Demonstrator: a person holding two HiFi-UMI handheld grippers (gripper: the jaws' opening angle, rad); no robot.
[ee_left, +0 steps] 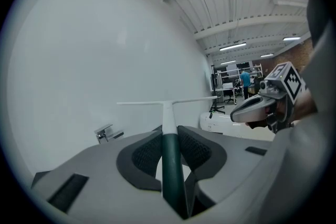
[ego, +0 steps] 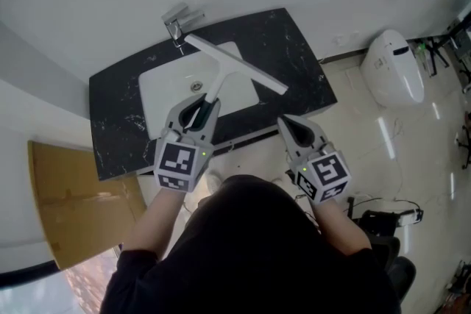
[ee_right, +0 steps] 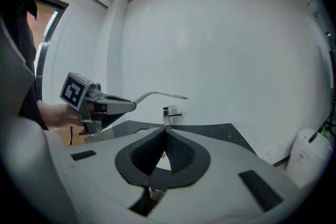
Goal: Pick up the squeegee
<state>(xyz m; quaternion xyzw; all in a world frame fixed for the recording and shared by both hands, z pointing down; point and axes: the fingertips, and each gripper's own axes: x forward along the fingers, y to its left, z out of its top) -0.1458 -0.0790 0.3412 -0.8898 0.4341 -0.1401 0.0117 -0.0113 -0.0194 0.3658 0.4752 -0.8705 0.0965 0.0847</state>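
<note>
The squeegee point(ego: 237, 65) has a long white blade and a dark green handle. It hangs in the air over the sink, blade pointing away from me. My left gripper point(ego: 208, 101) is shut on the green handle point(ee_left: 171, 165), and the white neck and blade point(ee_left: 168, 107) stick out past its fingertips. My right gripper point(ego: 283, 121) floats to the right over the counter's front edge, its jaws closed together with nothing between them point(ee_right: 165, 131). In the right gripper view the left gripper point(ee_right: 113, 106) shows with the blade point(ee_right: 157, 95) curving out of it.
A white basin point(ego: 165, 92) is set in a black marble counter point(ego: 294, 59), with a chrome faucet point(ego: 176, 24) at the back against the white wall. A white toilet point(ego: 394, 66) stands on the right. A brown board point(ego: 66, 202) leans at the lower left.
</note>
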